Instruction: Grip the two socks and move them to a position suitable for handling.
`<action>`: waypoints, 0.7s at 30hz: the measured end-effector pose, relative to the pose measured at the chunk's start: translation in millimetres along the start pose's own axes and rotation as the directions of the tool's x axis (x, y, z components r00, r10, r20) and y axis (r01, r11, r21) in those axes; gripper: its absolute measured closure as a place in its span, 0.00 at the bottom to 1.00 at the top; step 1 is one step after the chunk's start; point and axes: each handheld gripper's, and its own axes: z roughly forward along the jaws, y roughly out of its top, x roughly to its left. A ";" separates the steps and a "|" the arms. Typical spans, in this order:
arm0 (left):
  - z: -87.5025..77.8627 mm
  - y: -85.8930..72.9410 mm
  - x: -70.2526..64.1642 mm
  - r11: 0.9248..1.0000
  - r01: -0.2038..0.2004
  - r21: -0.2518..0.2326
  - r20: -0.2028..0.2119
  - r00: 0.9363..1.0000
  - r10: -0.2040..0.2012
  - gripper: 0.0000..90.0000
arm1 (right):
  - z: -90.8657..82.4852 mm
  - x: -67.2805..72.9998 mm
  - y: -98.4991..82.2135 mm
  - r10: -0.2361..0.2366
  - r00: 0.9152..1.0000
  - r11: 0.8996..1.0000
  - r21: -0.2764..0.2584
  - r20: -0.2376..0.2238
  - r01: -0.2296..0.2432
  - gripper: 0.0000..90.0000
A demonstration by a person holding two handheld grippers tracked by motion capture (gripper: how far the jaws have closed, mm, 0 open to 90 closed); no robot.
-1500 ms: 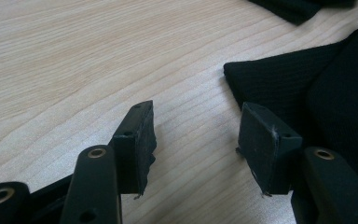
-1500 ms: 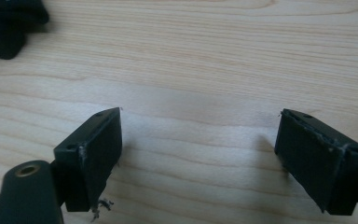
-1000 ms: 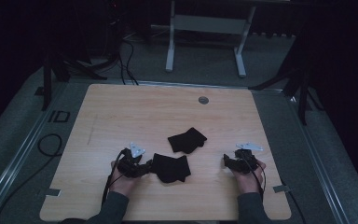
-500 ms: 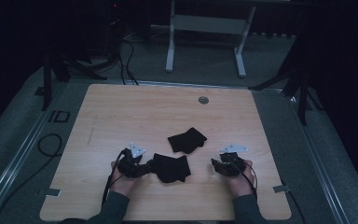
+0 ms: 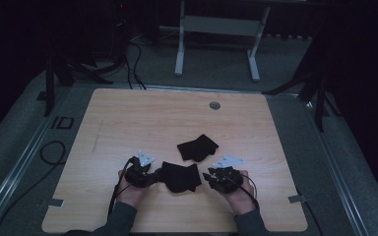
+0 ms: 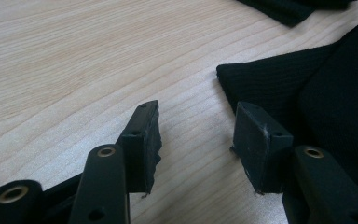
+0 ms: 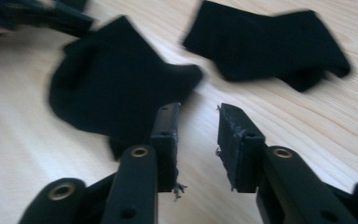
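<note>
Two black socks lie on the wooden table (image 5: 128, 123). The near sock (image 5: 181, 177) (image 6: 307, 88) (image 7: 112, 88) sits between my two grippers, and the far sock (image 5: 197, 147) (image 7: 265, 44) lies just behind it. My left gripper (image 5: 155, 174) (image 6: 196, 109) is at the near sock's left edge. It is open, its jaws have just been closing a little, and bare wood shows between them with the sock's corner by the right jaw. My right gripper (image 5: 209, 176) (image 7: 198, 109) is at that sock's right edge. It is open, its jaws have just been closing, and nothing is between them.
A round grommet (image 5: 215, 105) is set in the table's far side. Tape strips (image 5: 297, 198) mark the near corners. Cables (image 5: 49, 152) trail on the floor at the left, and a metal stand (image 5: 216, 29) is behind the table.
My right gripper has moved left across the table to the near sock's right edge, and its jaws have narrowed. The left gripper has stayed at the sock's left edge.
</note>
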 end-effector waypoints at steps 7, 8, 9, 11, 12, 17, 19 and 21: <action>-0.4 0.5 -1.2 1.000 -0.013 0.001 0.013 1.000 0.013 0.65 | 15.3 40.0 13.0 -0.073 0.995 0.997 -0.025 -0.072 0.072 0.90; -0.4 0.5 -1.2 1.000 -0.013 0.001 0.013 1.000 0.013 0.65 | 15.3 40.0 13.0 -0.073 0.995 0.997 -0.025 -0.072 0.072 0.90; -0.2 0.4 -1.4 1.000 -0.009 -0.001 0.012 1.000 0.009 0.65 | 21.6 50.8 19.5 -0.103 0.992 0.995 -0.017 -0.074 0.102 0.90; -0.3 0.2 -1.3 1.000 -0.009 -0.002 0.013 1.000 0.009 0.65 | 25.9 60.8 26.8 -0.137 0.988 0.991 -0.010 -0.078 0.136 0.88; -0.3 0.2 -1.3 1.000 -0.009 -0.002 0.013 1.000 0.009 0.65 | 25.9 60.8 26.8 -0.137 0.988 0.991 -0.010 -0.078 0.136 0.88; -0.5 -0.2 -1.0 1.000 -0.010 -0.003 0.016 1.000 0.010 0.65 | 39.5 79.7 38.5 -0.180 0.978 0.983 0.016 -0.108 0.182 0.84; -0.6 -0.3 -0.8 1.000 -0.011 -0.003 0.017 1.000 0.011 0.65 | 42.3 82.6 39.0 -0.195 0.974 0.980 0.019 -0.113 0.199 0.85; -1.2 -1.0 -0.3 1.000 -0.005 -0.005 0.018 1.000 0.005 0.65 | 52.0 88.4 39.0 -0.215 0.969 0.974 0.043 -0.122 0.222 0.84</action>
